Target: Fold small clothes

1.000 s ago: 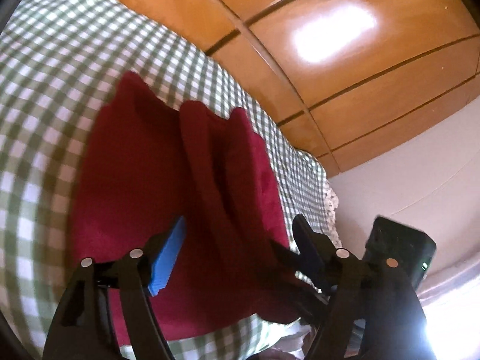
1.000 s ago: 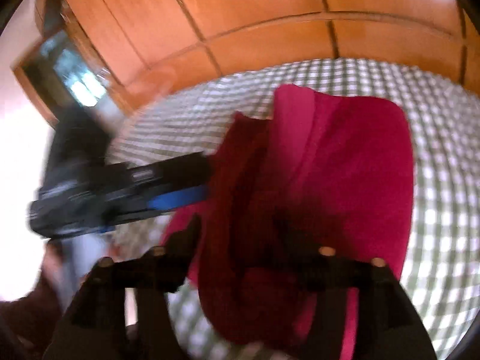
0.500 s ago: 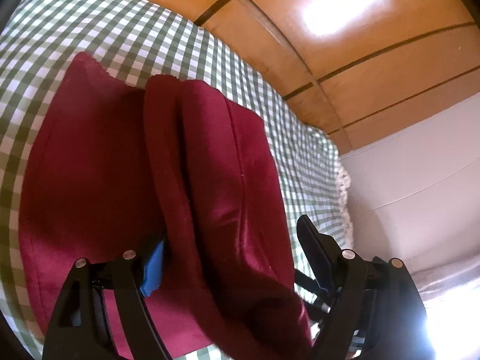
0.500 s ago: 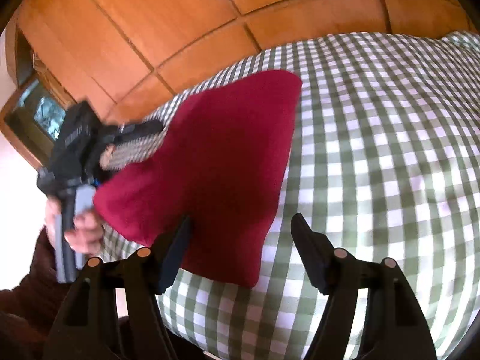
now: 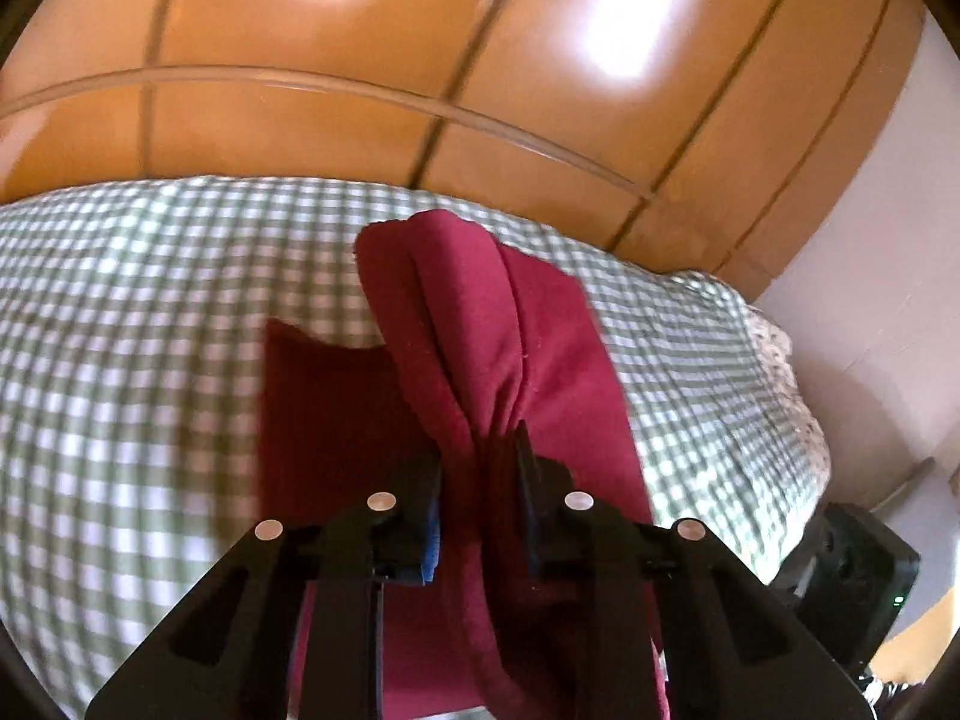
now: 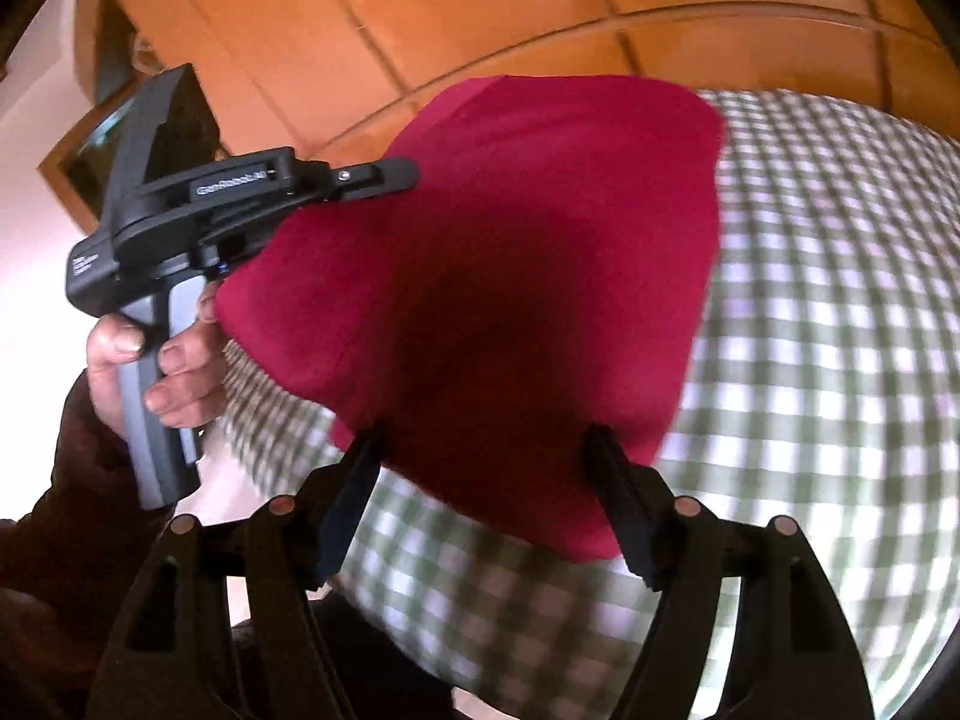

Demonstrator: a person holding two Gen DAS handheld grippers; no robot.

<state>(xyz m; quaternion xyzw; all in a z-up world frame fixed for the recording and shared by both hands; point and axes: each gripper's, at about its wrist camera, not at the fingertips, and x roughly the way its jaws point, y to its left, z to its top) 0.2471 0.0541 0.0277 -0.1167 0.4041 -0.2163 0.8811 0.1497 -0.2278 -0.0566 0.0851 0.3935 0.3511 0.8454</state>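
The dark red, soft knit garment (image 5: 540, 348) lies on a bed covered with a green-and-white checked sheet (image 5: 150, 312), and part of it is lifted off that sheet. In the left wrist view the left claw (image 5: 480, 480) is closing, its black fingers narrow, with a gathered ridge of the red fabric bunched between them; folds run from the pinch toward the far end of the garment, which rises as a rounded hump. A flatter, darker panel of the same cloth lies on the sheet to the left of the ridge.

In the right wrist view the right claw (image 6: 486, 480) stands wide, its jaws spread to either side of the near edge of the garment (the pads do not press on the cloth). The red fabric hangs as a broad, smooth sheet from the left claw (image 6: 384, 174), which enters from the left, held by a hand (image 6: 150, 360) in a dark sleeve.

The checked sheet lies bare to the right of the garment in the right view and to the left in the left view. Beyond the bed's far edge stand glossy orange-brown wooden panels (image 5: 420, 60) with dark grooves. At the bed's right edge a pale wall (image 5: 870, 300) shows.
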